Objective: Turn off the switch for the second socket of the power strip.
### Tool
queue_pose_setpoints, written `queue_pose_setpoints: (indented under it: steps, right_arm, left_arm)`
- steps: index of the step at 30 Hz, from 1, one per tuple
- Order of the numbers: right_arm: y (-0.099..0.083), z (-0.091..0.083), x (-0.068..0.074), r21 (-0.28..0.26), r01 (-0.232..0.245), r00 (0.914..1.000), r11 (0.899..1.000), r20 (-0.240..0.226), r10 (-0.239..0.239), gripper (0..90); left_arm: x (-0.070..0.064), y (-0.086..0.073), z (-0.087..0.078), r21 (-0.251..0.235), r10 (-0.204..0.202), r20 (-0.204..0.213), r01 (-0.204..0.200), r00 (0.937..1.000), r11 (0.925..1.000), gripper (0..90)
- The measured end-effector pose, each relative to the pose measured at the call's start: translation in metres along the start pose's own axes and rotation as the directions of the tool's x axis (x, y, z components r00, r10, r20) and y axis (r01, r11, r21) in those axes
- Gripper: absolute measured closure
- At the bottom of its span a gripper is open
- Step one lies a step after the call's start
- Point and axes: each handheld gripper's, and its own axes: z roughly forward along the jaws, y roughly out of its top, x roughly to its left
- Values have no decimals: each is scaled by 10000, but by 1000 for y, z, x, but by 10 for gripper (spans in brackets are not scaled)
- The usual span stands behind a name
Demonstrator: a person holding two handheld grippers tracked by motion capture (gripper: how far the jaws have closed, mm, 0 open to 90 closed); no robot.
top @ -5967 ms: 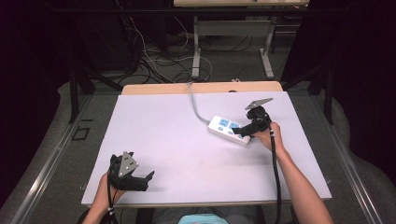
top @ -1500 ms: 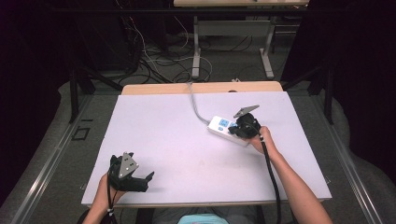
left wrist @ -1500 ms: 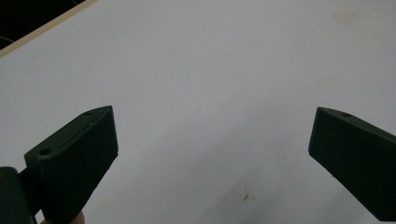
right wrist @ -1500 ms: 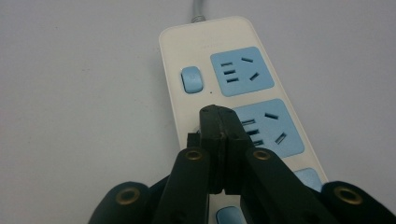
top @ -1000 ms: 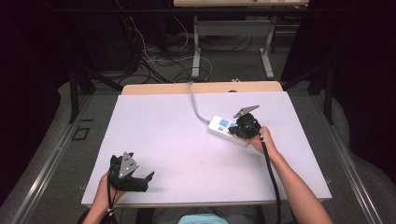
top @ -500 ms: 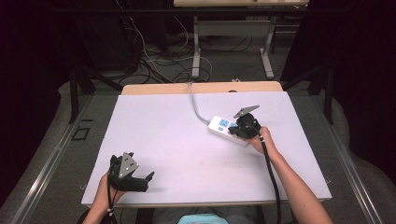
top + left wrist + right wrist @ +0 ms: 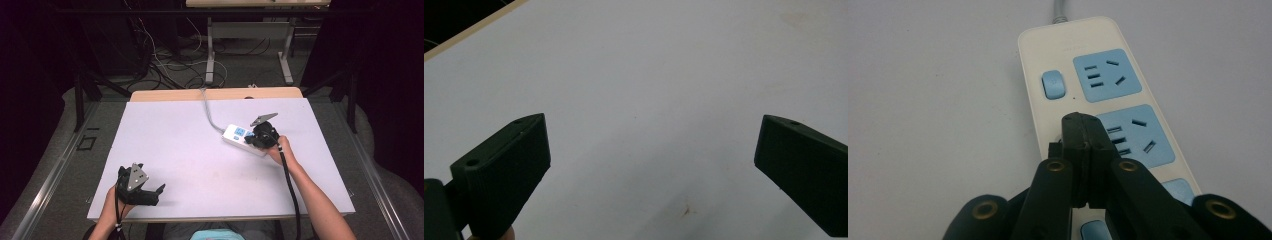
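A white power strip (image 7: 240, 136) with blue sockets lies on the table's right half, its grey cord (image 7: 210, 112) running to the far edge. In the right gripper view the power strip (image 7: 1048, 52) has a small blue switch (image 7: 1053, 84) beside its top socket. My right gripper (image 7: 1083, 131) is shut with nothing between its jaws, tips hovering over the strip just below that switch. From above, the right gripper (image 7: 254, 140) sits over the strip's near end. My left gripper (image 7: 151, 193) rests open near the front left corner, its jaws (image 7: 649, 150) wide apart over bare table.
The white table (image 7: 190, 150) has a wooden strip (image 7: 175, 95) along its far edge. Cables and desk legs (image 7: 210, 55) lie on the floor beyond. The person's forearms come in from the bottom edge.
Compared with six seconds ago the right gripper has shifted a little left and down onto the power strip. Over the last 1.5 seconds nothing visibly moves.
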Motion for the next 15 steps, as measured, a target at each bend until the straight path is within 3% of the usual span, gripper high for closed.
queue_pose_setpoints:
  steps: [15]
  right_arm:
    - [-1,0,-1,-65,21,9999,10000,-118,-22,900]
  left_arm:
    - [0,0,0,-6,4,-3,-4,10000,10000,14]
